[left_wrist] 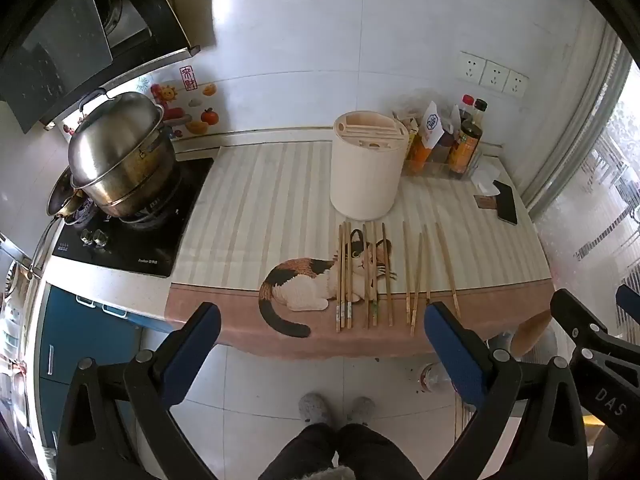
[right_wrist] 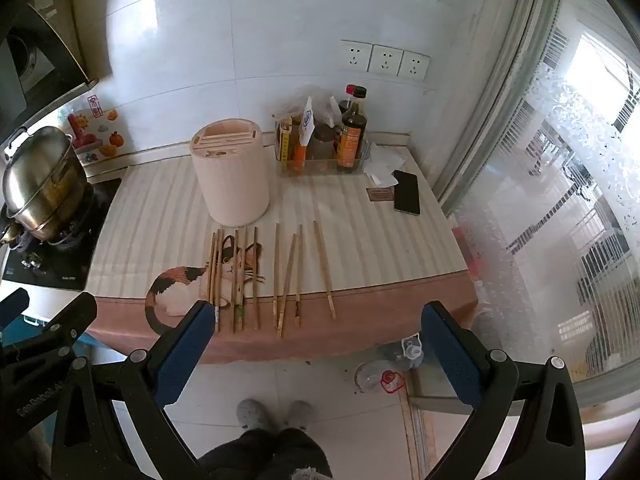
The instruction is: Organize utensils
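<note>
Well, nothing's sorted yet: every one of the chopsticks (left_wrist: 366,276) lies flat on the mat (left_wrist: 256,200), at six o'clock from the empty holder (left_wrist: 366,164), left gripper (left_wrist: 320,344) and right gripper (right_wrist: 316,340) both gaping wide, empty, held short of the counter

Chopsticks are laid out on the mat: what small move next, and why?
Probably bring the right gripper, open and empty, down onto the rightmost chopstick. It lies apart from the rest, and the slotted holder stands just behind.
</note>
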A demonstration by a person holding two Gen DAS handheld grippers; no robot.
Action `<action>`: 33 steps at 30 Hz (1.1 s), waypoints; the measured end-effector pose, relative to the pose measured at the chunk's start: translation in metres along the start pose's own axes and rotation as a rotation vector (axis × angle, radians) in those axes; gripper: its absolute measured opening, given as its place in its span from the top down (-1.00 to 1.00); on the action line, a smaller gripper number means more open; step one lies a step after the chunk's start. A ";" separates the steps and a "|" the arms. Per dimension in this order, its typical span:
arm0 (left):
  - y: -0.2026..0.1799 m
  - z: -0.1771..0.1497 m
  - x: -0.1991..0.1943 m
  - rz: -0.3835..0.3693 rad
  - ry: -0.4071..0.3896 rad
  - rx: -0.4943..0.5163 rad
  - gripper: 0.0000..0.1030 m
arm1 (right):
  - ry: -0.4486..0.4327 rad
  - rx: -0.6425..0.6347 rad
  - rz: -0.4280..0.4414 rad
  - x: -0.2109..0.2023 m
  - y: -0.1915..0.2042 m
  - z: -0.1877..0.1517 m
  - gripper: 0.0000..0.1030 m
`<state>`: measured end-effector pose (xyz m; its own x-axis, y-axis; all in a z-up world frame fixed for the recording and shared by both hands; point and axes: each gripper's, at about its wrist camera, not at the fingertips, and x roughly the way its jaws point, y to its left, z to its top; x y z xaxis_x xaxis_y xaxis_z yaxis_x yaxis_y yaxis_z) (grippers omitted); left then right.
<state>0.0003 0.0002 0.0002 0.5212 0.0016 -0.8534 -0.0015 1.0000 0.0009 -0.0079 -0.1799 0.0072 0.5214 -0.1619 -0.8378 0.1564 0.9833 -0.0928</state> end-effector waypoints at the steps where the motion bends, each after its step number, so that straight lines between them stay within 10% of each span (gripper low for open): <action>1: 0.000 0.000 0.000 0.003 -0.001 0.002 -1.00 | 0.000 0.000 -0.001 0.000 -0.001 0.000 -1.00; 33: 0.006 -0.006 -0.002 0.014 0.002 -0.008 -1.00 | 0.020 -0.014 -0.003 0.002 -0.004 -0.001 -1.00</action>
<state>-0.0065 0.0061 -0.0011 0.5198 0.0160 -0.8541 -0.0159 0.9998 0.0090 -0.0082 -0.1841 0.0049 0.5043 -0.1635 -0.8479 0.1463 0.9839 -0.1027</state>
